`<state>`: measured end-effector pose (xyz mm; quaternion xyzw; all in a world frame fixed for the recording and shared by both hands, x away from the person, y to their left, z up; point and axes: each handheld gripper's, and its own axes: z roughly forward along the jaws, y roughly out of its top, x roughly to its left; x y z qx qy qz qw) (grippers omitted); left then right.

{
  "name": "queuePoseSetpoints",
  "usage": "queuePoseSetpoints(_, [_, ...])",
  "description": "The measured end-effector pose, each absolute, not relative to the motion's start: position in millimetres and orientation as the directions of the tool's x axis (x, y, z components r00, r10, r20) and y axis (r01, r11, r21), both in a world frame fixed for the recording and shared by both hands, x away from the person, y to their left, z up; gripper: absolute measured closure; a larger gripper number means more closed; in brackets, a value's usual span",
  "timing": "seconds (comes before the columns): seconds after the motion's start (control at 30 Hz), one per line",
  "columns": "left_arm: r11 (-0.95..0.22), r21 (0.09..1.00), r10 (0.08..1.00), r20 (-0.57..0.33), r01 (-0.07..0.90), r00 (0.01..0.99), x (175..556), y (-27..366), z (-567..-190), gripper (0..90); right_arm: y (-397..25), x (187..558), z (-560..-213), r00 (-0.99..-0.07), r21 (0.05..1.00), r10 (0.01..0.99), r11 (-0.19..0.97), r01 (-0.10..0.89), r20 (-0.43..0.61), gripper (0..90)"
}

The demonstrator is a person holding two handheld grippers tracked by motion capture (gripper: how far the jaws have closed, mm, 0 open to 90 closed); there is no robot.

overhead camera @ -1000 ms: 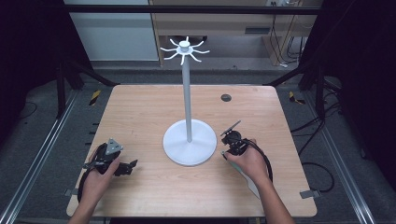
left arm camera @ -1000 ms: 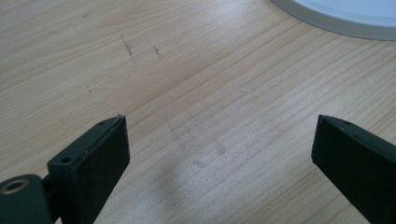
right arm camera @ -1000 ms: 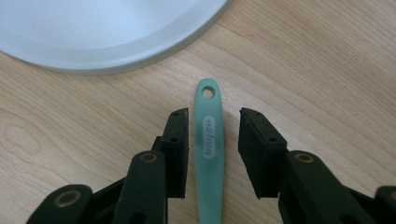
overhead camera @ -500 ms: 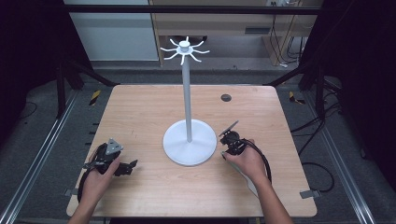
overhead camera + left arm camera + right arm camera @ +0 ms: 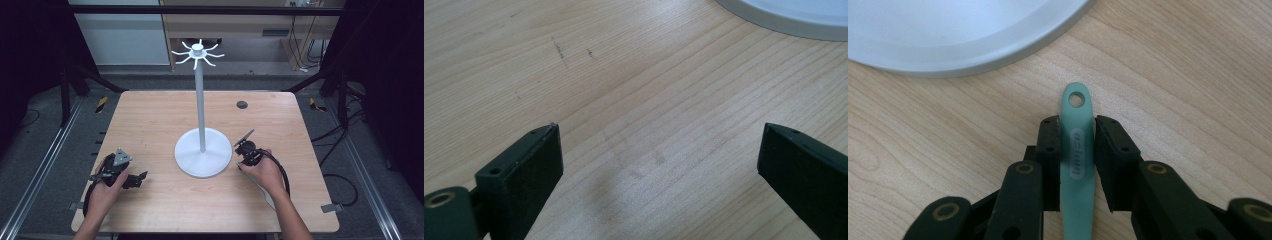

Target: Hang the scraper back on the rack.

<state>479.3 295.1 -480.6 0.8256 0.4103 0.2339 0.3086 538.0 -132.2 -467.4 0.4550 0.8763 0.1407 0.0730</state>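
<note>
A person's right gripper (image 5: 1077, 131) has its black fingers (image 5: 1049, 150) clamped on one slim teal plastic handle with a hanging hole (image 5: 1077, 135), low over the pale wooden tabletop (image 5: 150, 120), just beside the round base of one tall white metal hook stand (image 5: 201, 100). Grasping looks done; hanging it on the bare top hooks likely remains. The left gripper (image 5: 659, 145) rests with fingers wide apart, holding nothing.

A light wooden table (image 5: 150, 125) carries everything. A white stand (image 5: 202, 155) sits on its round base at the middle, just left of the right gripper (image 5: 243, 149) and well right of the left gripper (image 5: 136, 179). A small dark round grommet (image 5: 242, 104) lies beyond the right gripper.
</note>
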Motion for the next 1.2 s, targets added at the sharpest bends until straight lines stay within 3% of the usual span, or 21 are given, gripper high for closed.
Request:
queuePoseSetpoints(0.3, [-0.472,0.702,0.823,0.133,0.533,0.553,479.3,295.5,-480.4,4.1,-133.6,536.4,-464.7,-0.578,0.329,0.816,0.544,0.772,0.008,74.4])
queuePoseSetpoints(0.77, [-0.478,0.698,0.820,0.136,0.533,0.557,479.4,294.6,-480.7,4.1,-154.2,517.4,-415.7,-0.556,0.528,0.831,0.466,0.709,0.012,74.6])
queuePoseSetpoints(1.2, [-0.478,0.697,0.820,0.135,0.534,0.557,479.3,294.8,-480.6,4.2,-159.2,510.6,-386.3,-0.556,0.607,0.831,0.438,0.663,0.007,74.7])
